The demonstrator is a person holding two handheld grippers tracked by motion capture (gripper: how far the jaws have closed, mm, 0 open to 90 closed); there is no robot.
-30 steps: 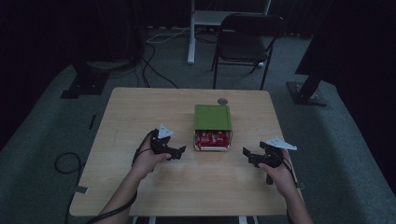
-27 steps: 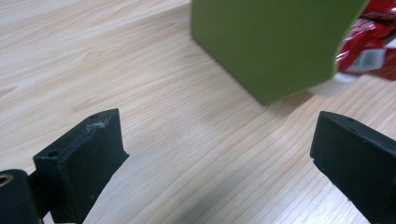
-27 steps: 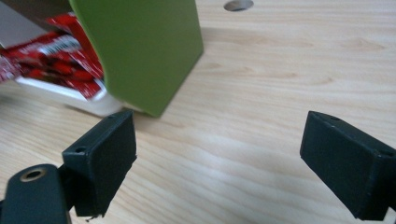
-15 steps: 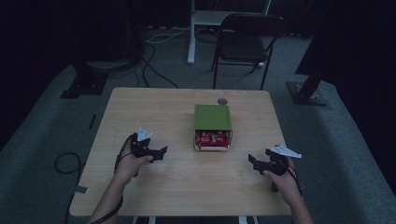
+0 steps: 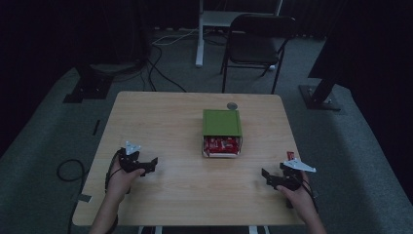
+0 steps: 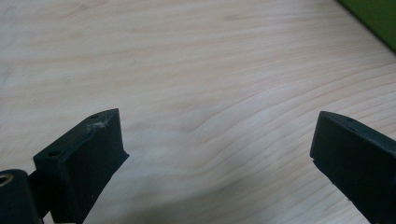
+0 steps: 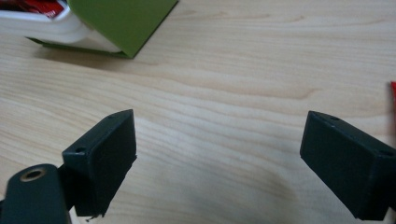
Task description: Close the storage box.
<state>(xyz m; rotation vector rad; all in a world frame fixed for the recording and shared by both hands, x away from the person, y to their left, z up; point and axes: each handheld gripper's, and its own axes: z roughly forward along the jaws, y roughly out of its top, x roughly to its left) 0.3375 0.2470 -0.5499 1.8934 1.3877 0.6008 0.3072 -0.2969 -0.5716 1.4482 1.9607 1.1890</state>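
Observation:
A green box (image 5: pixel 221 122) lies in the middle of the wooden table (image 5: pixel 170 117). A white tray (image 5: pixel 221 152) sticks out of its near end with red packets (image 5: pixel 221 144) in it. My left gripper (image 5: pixel 152 165) rests near the front left of the table, open and holding nothing; in the left gripper view its jaws (image 6: pixel 217 128) stand wide apart over bare wood. At the front right my right gripper (image 5: pixel 267 176) is also open and holds nothing. The right gripper view (image 7: pixel 219 126) has the green box (image 7: pixel 121 23) and white tray (image 7: pixel 46 29) at upper left.
A small round grey object (image 5: pixel 232 105) lies just behind the box. A small red piece (image 5: pixel 290 155) sits by the right gripper, at the right edge of the right gripper view (image 7: pixel 393 100). A black chair (image 5: pixel 258 39) stands beyond the table. Cables lie on the floor.
Both hands have drawn back from the box toward the near edge. The left gripper went left, the right gripper went right. The box has not moved.

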